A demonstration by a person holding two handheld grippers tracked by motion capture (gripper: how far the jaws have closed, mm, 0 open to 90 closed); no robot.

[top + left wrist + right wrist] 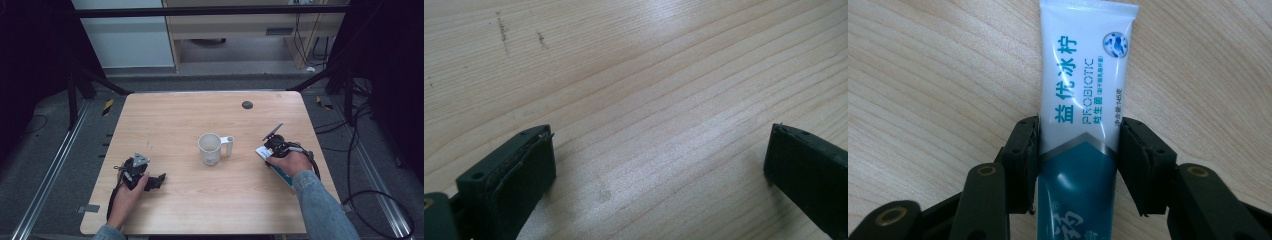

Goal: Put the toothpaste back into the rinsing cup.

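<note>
Right gripper (1078, 150): jaws pressed on both sides of the white-and-teal plastic toothpaste tube (1083, 100), right side of the light wooden table (175, 120).
Left gripper (659, 165): jaws wide apart, near-left, over bare wood.
White ceramic mug (210, 148): upright, mid-table.

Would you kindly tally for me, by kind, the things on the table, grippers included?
Mugs: 1, the white mug
Toothpaste tubes: 1, the toothpaste tube
Grippers: 2, the left gripper and the right gripper
Total: 4
</note>
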